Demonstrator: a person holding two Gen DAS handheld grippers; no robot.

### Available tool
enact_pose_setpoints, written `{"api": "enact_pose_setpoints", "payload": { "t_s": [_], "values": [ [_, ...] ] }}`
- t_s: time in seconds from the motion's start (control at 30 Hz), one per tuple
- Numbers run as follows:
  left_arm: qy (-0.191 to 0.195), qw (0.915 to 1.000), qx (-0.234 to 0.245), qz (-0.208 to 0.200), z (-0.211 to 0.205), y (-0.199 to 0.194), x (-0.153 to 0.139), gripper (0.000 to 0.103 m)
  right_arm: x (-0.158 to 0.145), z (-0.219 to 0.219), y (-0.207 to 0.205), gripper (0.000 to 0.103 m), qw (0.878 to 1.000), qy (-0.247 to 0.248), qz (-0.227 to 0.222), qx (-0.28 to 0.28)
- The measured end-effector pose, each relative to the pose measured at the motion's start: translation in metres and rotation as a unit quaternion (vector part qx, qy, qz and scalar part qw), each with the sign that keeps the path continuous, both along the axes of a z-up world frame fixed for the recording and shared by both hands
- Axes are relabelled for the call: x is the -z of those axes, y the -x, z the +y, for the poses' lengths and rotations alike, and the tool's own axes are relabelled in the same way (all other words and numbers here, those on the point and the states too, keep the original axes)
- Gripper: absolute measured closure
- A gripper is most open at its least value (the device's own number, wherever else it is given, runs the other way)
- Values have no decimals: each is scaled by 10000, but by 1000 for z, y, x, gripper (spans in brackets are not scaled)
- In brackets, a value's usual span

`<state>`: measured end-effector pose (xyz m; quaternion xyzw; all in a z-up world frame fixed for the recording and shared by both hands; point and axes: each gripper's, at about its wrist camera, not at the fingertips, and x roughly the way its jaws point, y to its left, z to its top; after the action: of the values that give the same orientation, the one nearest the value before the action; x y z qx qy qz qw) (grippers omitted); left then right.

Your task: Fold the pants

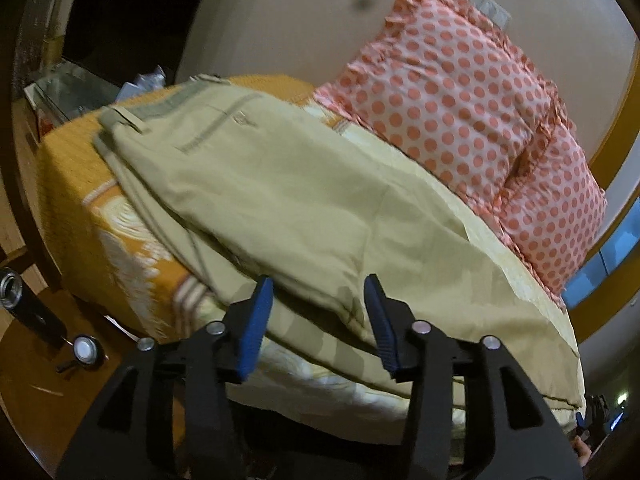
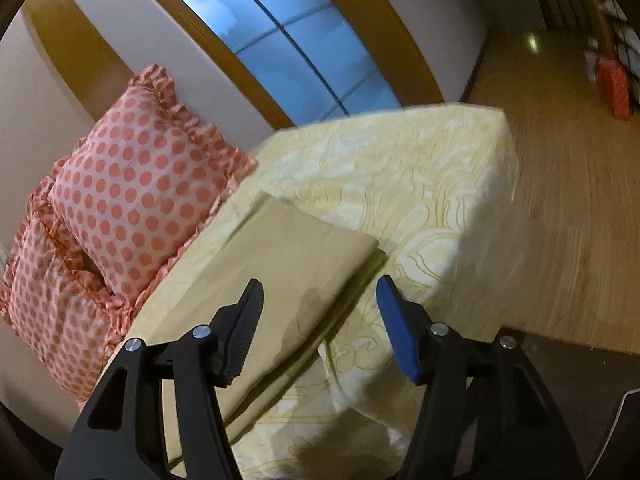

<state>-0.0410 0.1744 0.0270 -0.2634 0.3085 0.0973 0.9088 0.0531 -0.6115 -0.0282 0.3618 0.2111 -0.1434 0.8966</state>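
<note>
Khaki pants [image 1: 280, 196] lie flat along the bed, waistband and back pocket at the far left end, legs stacked. My left gripper [image 1: 318, 286] is open and empty, its blue pads just in front of the near edge of the pants around the thigh. In the right wrist view the leg end of the pants [image 2: 296, 264] lies on the pale yellow bedspread [image 2: 420, 184]. My right gripper [image 2: 320, 292] is open and empty, just above the near edge of the legs close to the hem.
Two pink polka-dot pillows [image 1: 480, 120] lean on the wall behind the pants; they also show in the right wrist view [image 2: 132, 200]. An orange patterned blanket [image 1: 80, 208] covers the bed's left end. Wooden floor [image 2: 568, 208] lies right of the bed. A window [image 2: 280, 40] is behind.
</note>
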Motion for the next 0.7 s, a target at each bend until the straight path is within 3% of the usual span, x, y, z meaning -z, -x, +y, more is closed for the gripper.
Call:
{"api": "enact_pose_setpoints", "payload": {
  "t_s": [0.1,0.17,0.27,0.33,0.47,0.57,0.63,0.67,0.7],
  "values": [
    [3,9998,-195,-53,9,4,0,45,2,16,-9,54,9991,368,-20,-228],
    [107,9996,-249,-64,15,5,2,45,9,15,-16,86,9991,297,-84,-302],
    [110,9993,-358,-75,20,7,4,40,10,7,-16,96,9991,55,-282,-312],
    [140,9989,-433,-82,26,9,6,38,0,10,-17,97,9980,147,-423,-450],
    [321,9975,-610,-124,38,13,11,35,-46,47,-26,97,9868,542,-1005,-1152],
    [370,9967,-695,-215,42,14,10,32,-91,116,-32,97,9583,927,-1552,-2214],
    [374,9964,-713,-252,44,15,8,27,-112,179,-30,97,9247,1158,-1803,-3146],
    [396,9963,-707,-290,44,16,8,26,-116,222,-27,97,8994,1289,-1857,-3741],
    [419,9961,-708,-316,45,16,8,23,-115,251,-25,97,8816,1347,-1839,-4133]
  ]
}}
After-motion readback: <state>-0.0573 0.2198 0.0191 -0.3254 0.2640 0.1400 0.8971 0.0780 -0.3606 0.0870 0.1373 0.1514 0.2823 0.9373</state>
